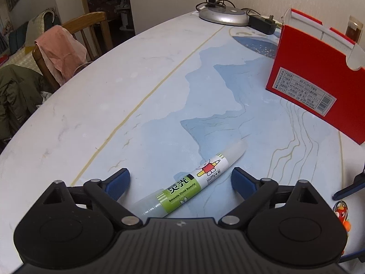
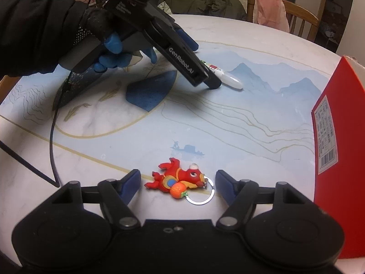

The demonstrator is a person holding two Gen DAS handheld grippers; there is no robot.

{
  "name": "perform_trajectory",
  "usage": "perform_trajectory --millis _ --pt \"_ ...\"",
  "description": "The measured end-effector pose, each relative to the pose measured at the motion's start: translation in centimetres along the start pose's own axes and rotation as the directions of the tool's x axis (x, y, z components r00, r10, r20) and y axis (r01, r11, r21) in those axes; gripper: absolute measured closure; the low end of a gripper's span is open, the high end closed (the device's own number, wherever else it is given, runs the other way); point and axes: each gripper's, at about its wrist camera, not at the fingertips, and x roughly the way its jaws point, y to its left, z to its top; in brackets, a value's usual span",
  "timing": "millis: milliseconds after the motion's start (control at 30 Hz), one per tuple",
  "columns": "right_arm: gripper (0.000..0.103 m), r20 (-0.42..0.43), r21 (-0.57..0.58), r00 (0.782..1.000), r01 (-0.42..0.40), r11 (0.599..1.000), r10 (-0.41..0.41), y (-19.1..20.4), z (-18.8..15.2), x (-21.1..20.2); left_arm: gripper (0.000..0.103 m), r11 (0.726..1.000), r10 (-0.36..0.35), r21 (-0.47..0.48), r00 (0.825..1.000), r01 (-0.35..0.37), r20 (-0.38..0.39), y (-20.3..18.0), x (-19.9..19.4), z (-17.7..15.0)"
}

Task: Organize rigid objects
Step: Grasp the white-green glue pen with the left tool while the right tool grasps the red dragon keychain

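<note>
Nearest your lens, the left claw stands released, its blue pads spread to either side of the white, green-labelled highlighter pen with translucent caps, touching neither. The pen lies flat on the pale blue, landscape-printed worktop, its long axis slanting from near left to far right, so it sits crosswise to neither pad but diagonal in the gap. You would likely need to turn your wrist a little before closing, or the pads may push it askew.

The tall red cardboard box with a white printed label stands to the right and beyond, well apart from the pen; if that is where things go, nothing lies between.

Your right claw is likewise released, straddling the small red cartoon-animal keychain with a metal ring, which lies lengthwise across the gap between the pads. The ring rests just beside the right-hand pad and could snag.

Each claw is already on its own object; neither blocks the other.
</note>
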Motion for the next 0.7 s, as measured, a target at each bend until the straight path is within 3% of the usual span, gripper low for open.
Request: perform_trajectory --millis 133,300,500,633,700 --pt "0.035 0.004 -0.019 1.0 0.004 1.0 -0.004 0.1 -0.1 0.1 0.025 1.0 -0.011 -0.004 1.0 0.012 0.01 -0.2 -0.4 -0.1" --pt "0.038 0.009 -0.04 1.0 0.01 0.999 -0.009 0.3 -0.2 0.1 0.055 1.0 -0.018 0.006 1.0 0.018 0.012 -1.1 -1.1 -0.2" --pt "0.039 0.013 -0.05 1.0 0.019 0.999 -0.018 0.4 -0.3 0.1 0.07 1.0 -0.003 -0.015 1.0 0.003 0.0 -2.3 -1.8 -0.8" --pt "0.046 0.021 -0.047 0.999 0.025 0.999 -0.024 0.5 -0.4 -0.3 0.075 0.999 0.011 -0.041 1.0 -0.011 -0.017 -3.2 -2.4 -1.2" --pt "0.05 0.025 -0.047 0.999 0.03 0.998 -0.028 0.5 -0.5 -0.4 0.082 0.998 0.014 -0.068 1.0 -0.016 -0.026 -3.6 -2.6 -1.3"
